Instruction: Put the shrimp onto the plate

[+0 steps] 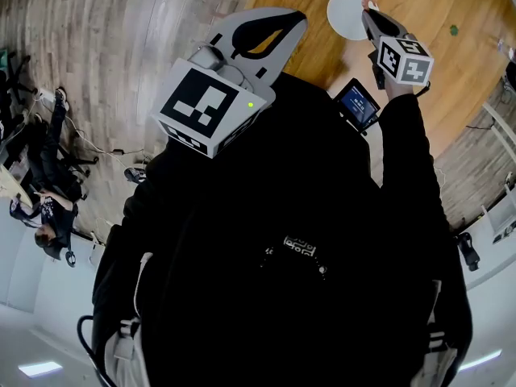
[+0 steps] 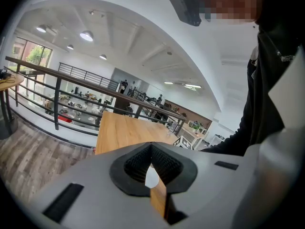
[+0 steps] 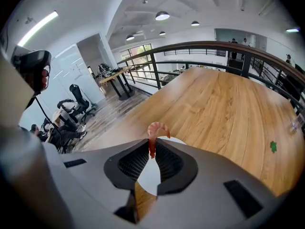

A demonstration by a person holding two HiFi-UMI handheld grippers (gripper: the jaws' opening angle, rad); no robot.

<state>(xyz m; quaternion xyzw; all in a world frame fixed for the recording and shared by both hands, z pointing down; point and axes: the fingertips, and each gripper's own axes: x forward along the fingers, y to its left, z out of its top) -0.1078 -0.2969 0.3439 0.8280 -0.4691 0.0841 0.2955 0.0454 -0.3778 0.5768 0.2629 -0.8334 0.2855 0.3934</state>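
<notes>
The wooden counter (image 1: pixel 435 31) spreads out ahead of me, with the white plate (image 1: pixel 345 14) lying on it. My left gripper (image 2: pixel 151 150) hangs idle, back from the plate, its jaws pressed together on nothing. My right gripper (image 3: pixel 151 146) hovers over the plate, jaws clenched on one thin end of the shrimp (image 3: pixel 155 129). I reckon I should lower close over the plate's middle before releasing, so the shrimp doesn't bounce off.

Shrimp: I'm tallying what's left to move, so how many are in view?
1. The shrimp is pinched in the right gripper, near the white plate on the table. Others could be hidden behind the person's body.
</notes>
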